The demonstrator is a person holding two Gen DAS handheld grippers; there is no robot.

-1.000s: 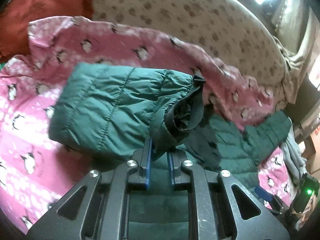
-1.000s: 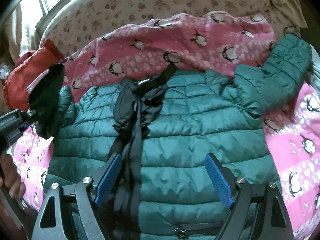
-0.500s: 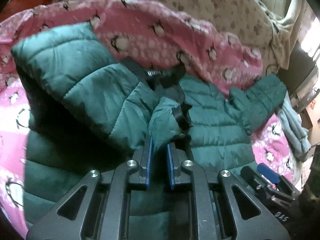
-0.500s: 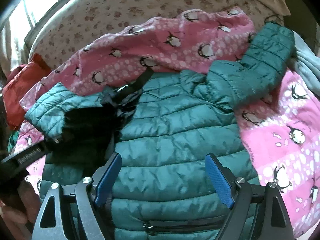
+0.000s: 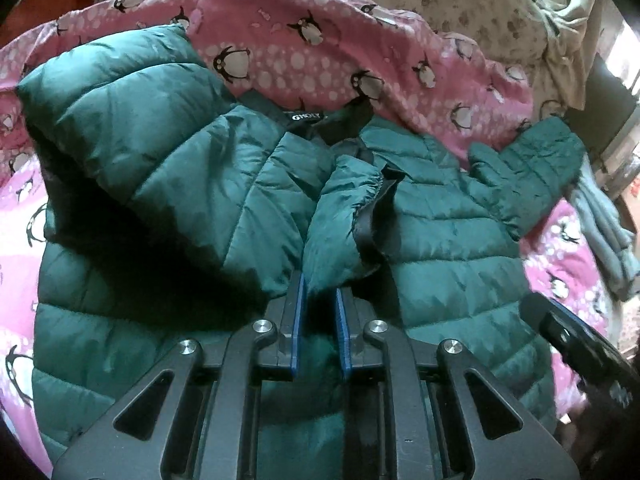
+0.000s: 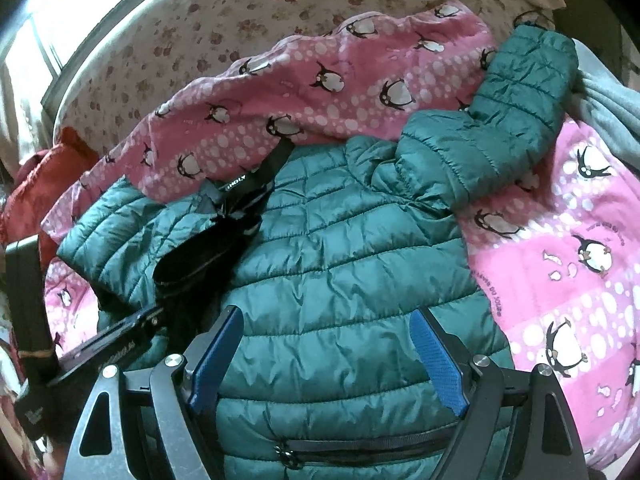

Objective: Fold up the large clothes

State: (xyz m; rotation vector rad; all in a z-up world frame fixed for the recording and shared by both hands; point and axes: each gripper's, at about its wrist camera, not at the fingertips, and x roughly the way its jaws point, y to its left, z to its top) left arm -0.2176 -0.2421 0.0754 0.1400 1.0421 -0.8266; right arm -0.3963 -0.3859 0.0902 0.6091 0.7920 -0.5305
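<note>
A dark green quilted puffer jacket [image 5: 448,240] lies face up on a pink penguin blanket [image 5: 320,52]. My left gripper [image 5: 319,304] is shut on the cuff of the jacket's left sleeve [image 5: 340,216] and holds it over the jacket's chest, the sleeve folded across the body. In the right wrist view the jacket [image 6: 340,264] fills the middle, and my right gripper [image 6: 328,344] is open and empty just above its lower front. The other sleeve [image 6: 500,120] lies bent at the upper right. The left gripper shows as a dark shape [image 6: 120,348] at the left.
A beige floral sheet [image 6: 240,12] covers the bed beyond the blanket. A red garment [image 6: 36,184] lies at the far left. Grey clothes [image 5: 604,228] lie at the right edge of the bed. The right gripper's body [image 5: 576,344] shows at the lower right.
My left gripper has carried the sleeve cuff to the right, from beside the jacket to over its chest. My right gripper stayed open and drifted slightly right over the jacket.
</note>
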